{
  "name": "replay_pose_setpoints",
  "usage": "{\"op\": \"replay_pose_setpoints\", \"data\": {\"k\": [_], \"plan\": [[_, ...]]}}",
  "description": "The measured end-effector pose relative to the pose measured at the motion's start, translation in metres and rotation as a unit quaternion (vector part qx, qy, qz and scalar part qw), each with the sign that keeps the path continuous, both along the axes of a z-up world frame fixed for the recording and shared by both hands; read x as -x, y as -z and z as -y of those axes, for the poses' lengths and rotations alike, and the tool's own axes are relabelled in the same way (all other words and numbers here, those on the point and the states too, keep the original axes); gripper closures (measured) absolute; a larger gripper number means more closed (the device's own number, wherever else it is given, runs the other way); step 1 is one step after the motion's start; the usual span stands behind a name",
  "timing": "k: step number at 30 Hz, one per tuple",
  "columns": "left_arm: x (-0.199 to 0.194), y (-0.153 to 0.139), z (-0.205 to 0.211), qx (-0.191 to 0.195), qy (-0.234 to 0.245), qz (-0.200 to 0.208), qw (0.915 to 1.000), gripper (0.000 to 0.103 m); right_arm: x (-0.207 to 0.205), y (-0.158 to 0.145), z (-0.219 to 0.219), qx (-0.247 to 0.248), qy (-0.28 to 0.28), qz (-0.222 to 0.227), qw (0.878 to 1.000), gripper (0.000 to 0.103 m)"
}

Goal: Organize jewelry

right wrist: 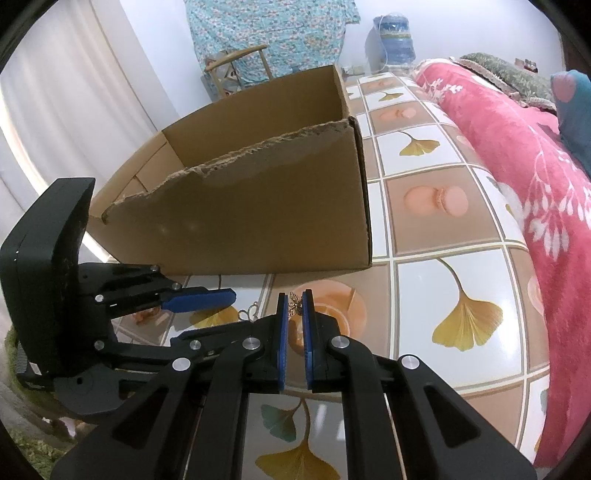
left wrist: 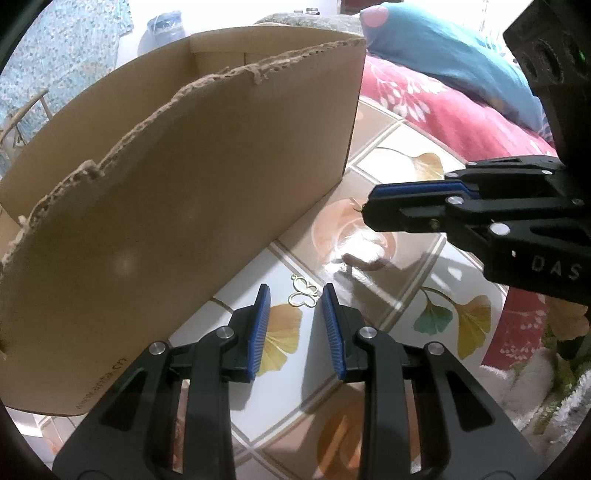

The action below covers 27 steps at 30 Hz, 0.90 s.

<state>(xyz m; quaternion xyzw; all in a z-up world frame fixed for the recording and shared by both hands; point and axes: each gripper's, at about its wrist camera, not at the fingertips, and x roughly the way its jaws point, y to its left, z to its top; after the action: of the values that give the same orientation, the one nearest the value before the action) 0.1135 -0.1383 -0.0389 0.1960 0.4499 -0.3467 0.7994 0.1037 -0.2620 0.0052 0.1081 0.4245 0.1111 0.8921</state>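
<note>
Two grippers: left gripper [left wrist: 295, 295], right gripper [right wrist: 294, 301]; two gold butterfly charms: one [left wrist: 303, 292] at lower centre on tabletop, one [right wrist: 294, 303] between right pads; one cardboard box [left wrist: 177, 206], upper left

Counter [right wrist: 417, 229] surface: glossy tile print, ginkgo leaves and macarons, with glare. At 2 o'clock, a pink floral blanket [right wrist: 517, 147] lies along its edge. At 12 o'clock: teal floral curtain [right wrist: 266, 33], wooden chair [right wrist: 236, 61], blue water jug [right wrist: 393, 37]. White curtain [right wrist: 55, 92] at 10 o'clock, daylit.
</note>
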Motion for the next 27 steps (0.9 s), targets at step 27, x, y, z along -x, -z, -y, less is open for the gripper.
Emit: {"op": "replay_pose_setpoints", "data": {"k": [27], "plan": [[0.007,-0.009,0.0,-0.008,0.011,0.014,0.9998,0.091,-0.003,0.011,0.004,-0.014,0.005,-0.011,1.0,0.095]]}}
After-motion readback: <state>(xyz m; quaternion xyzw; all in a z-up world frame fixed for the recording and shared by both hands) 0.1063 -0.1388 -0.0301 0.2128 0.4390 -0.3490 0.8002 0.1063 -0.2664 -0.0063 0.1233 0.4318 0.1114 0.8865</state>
